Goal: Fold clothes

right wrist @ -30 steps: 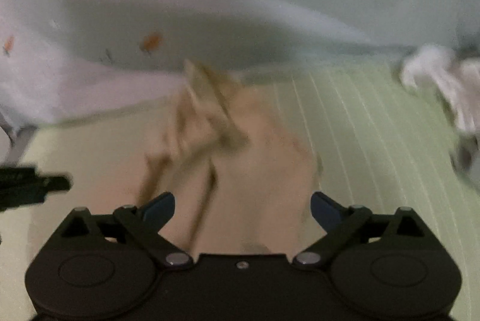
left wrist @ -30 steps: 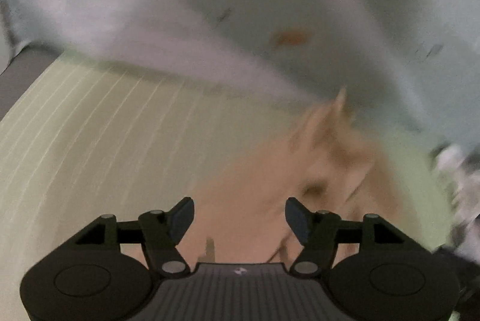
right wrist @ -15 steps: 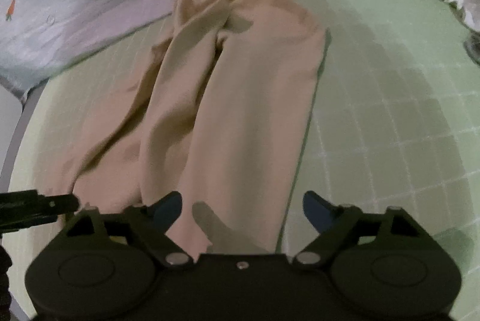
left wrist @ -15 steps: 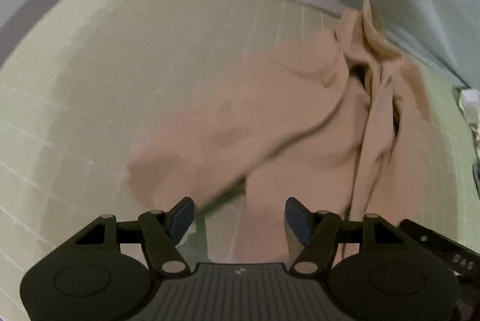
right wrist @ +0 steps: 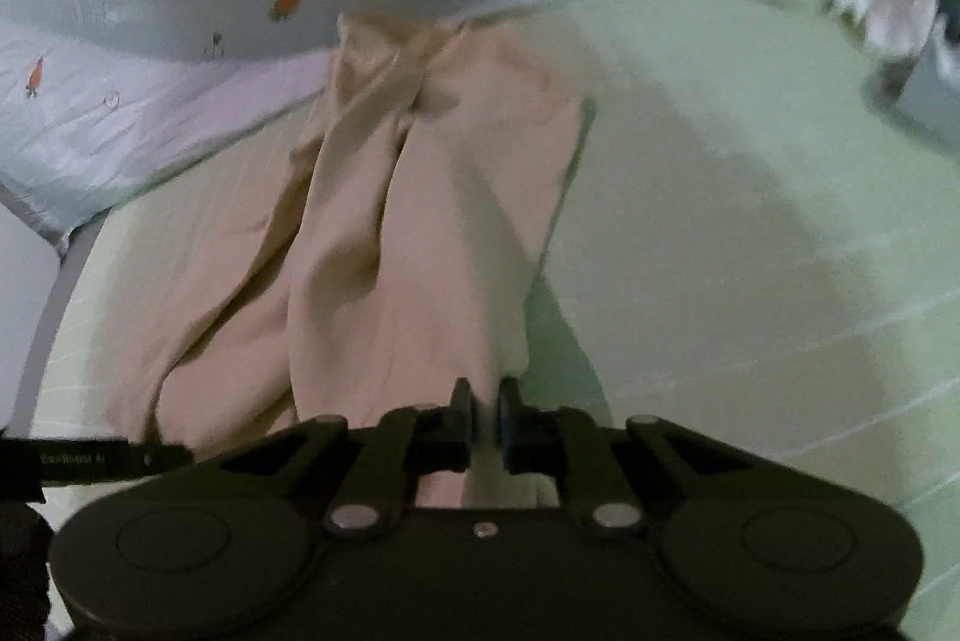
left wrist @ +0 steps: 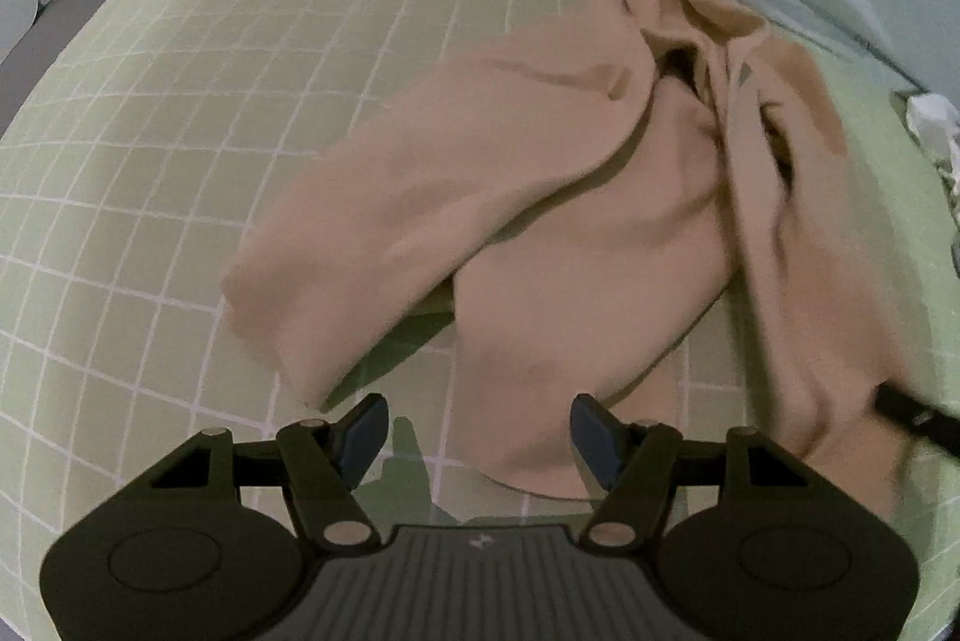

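Where the green gridded mat [left wrist: 180,113] lies bare, left gripper [left wrist: 477,431] hovers, jaws spread, tan trousers [left wrist: 540,197] just ahead, nothing between the pads. Right gripper [right wrist: 482,416] jaws pinch the trousers' near hem. Long axis runs away toward the carrot-print bedding [right wrist: 180,29], legs splayed.

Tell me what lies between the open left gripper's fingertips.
In the left wrist view, the left gripper brackets bare green grid sheet and the tan garment's near hem.
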A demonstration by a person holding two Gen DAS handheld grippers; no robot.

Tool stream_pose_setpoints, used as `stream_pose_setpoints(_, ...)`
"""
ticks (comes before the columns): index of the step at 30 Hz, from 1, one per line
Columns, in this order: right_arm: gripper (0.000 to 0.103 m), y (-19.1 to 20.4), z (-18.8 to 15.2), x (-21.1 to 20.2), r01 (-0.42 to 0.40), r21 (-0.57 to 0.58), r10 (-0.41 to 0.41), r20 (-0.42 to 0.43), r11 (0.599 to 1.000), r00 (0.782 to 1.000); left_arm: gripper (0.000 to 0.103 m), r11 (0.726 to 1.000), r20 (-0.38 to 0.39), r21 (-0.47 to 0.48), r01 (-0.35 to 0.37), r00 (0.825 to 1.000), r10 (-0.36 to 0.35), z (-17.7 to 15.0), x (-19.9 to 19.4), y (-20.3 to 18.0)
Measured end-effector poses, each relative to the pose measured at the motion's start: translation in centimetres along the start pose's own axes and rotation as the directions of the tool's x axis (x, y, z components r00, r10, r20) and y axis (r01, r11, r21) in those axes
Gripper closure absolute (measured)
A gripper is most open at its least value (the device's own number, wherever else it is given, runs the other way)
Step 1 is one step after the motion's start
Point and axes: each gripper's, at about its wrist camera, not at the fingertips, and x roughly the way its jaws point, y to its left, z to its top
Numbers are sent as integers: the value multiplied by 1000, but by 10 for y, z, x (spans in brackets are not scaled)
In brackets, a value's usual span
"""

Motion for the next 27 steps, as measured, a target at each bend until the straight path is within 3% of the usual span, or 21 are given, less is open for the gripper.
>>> stream_pose_setpoints(6,94,-26,17,-26,91,-21,-88,103,996,991,35,1000,-37,0,-15,999,15,-1,7,-1)
stream_pose_setpoints(9,90,-29,19,-25,126,-38,-122,96,991,988,35,1000,-21,14,-14,1000,14,1,0,-4)
stream_pose_setpoints(13,58,-25,10,-15,154,-28,-152,58,988,987,35,999,-1,30,14,1000,-14,5,-10,-13)
stream_pose_setpoints(21,35,-16,-15,-6,206,-76,-204,37,976,978,35,987,8,74,146,989,-147,17,-14,-53)
stream_pose_setpoints(27,23,-30,-20,-6,254,-48,-253,25,966,967,35,956,23,172,236,970,-244,20,-14,-100)
